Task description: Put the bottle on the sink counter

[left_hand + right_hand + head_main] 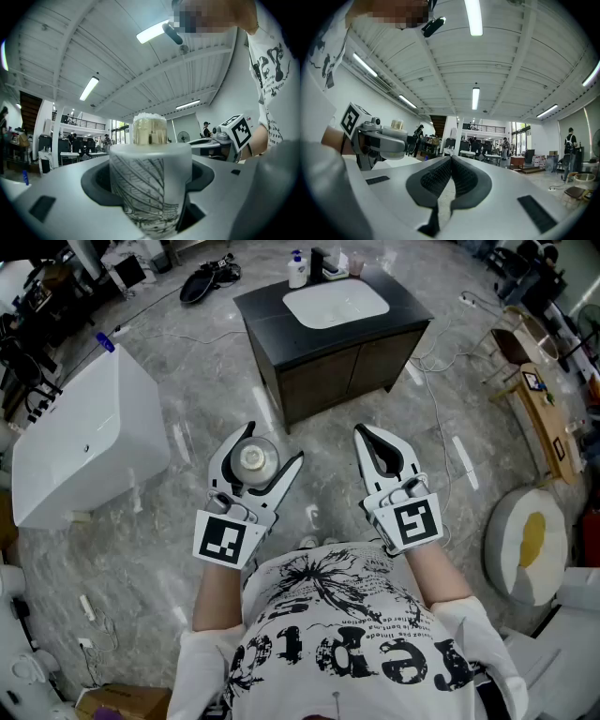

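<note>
Left gripper (273,443): jaws spread wide and clamped on the bottle (253,458), one dark pad on each side of its body. The bottle has a frosted white body with a dark line drawing and a pale, translucent cap; in the head view the cap faces up toward the camera. It is carried in front of the person's chest above the grey marbled floor (187,549), well apart from the sink counter (272,310). Right gripper (364,435): jaws pressed together along their ribbed pads with nothing between them, held just beside the left gripper at about the same height. The sink counter is a dark cabinet with a white basin (336,303) set in its top; a white pump bottle (297,270) stands at its far edge beside the basin. A white bathtub (80,442) stands to the left of the counter. The person wears a white shirt (347,652) with black print
</note>
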`<state>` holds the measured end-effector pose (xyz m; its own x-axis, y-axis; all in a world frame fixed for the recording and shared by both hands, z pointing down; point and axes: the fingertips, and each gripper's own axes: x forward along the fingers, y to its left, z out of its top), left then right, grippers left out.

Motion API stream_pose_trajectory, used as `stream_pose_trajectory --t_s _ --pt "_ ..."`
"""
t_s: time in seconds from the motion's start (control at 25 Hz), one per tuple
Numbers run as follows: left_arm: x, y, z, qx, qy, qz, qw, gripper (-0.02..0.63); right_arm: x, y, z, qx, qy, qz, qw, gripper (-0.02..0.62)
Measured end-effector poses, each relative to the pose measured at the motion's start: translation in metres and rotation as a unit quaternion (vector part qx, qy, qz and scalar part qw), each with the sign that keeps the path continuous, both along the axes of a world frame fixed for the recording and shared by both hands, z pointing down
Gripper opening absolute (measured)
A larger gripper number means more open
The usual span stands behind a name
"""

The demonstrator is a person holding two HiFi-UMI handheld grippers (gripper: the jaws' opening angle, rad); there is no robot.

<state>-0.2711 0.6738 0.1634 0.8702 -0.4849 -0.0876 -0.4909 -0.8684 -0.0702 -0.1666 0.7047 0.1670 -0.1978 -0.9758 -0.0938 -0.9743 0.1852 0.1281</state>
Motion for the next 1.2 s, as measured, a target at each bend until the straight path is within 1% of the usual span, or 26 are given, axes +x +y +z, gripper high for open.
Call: stream_pose_trajectory --t_s 0.08,0.2,0.28,0.4,0.52,0.6,0.72,0.88,1.0,1.08,1.2 --pt "-0.003 -0.005 0.003 0.008 -0.022 0.005 0.9997 0.350 -0.001 -0.005 0.001 -0.006 -0.006 0.000 1.000 0.012" --pt "-0.003 -0.014 0.004 0.007 -0.020 0.004 0.9998 0.350 0.000 -0.011 0.008 -0.018 0.006 0.000 1.000 0.012" --pt "-0.002 -0.018 0.008 0.006 -0.030 0.007 0.9995 0.350 0.001 -0.014 0.016 -0.029 0.017 0.002 0.999 0.012" --pt "0.001 -0.025 0.007 0.003 -0.011 0.010 0.9999 0.350 0.004 -0.020 0.020 -0.035 0.022 0.008 0.999 0.012" --pt "-0.001 -0.029 0.012 -0.001 -0.024 0.015 0.9996 0.350 0.003 -0.026 0.014 -0.020 0.007 0.015 1.000 0.012" --pt "0.000 -0.034 0.012 -0.004 -0.014 0.015 0.9998 0.350 0.003 -0.030 0.014 -0.014 -0.005 0.018 1.000 0.014" --pt "0.003 -0.046 0.017 -0.007 -0.001 0.016 0.9999 0.350 0.008 -0.042 0.034 -0.035 0.003 0.020 0.999 0.014" --pt "0.010 -0.068 0.029 -0.015 -0.004 0.011 0.9998 0.350 0.025 -0.068 0.052 -0.049 -0.014 0.025 0.998 0.014" --pt "0.022 -0.091 0.039 -0.015 -0.011 0.003 0.9998 0.350 0.042 -0.096 0.057 -0.045 -0.023 0.023 0.998 0.014" --pt "0.032 -0.112 0.042 -0.014 -0.013 -0.007 0.9998 0.350 0.052 -0.120 0.057 -0.037 -0.023 0.012 0.999 0.014" --pt "0.055 -0.149 0.043 -0.012 -0.016 -0.030 0.9994 0.350 0.071 -0.165 0.058 -0.029 -0.017 -0.022 0.999 0.014"
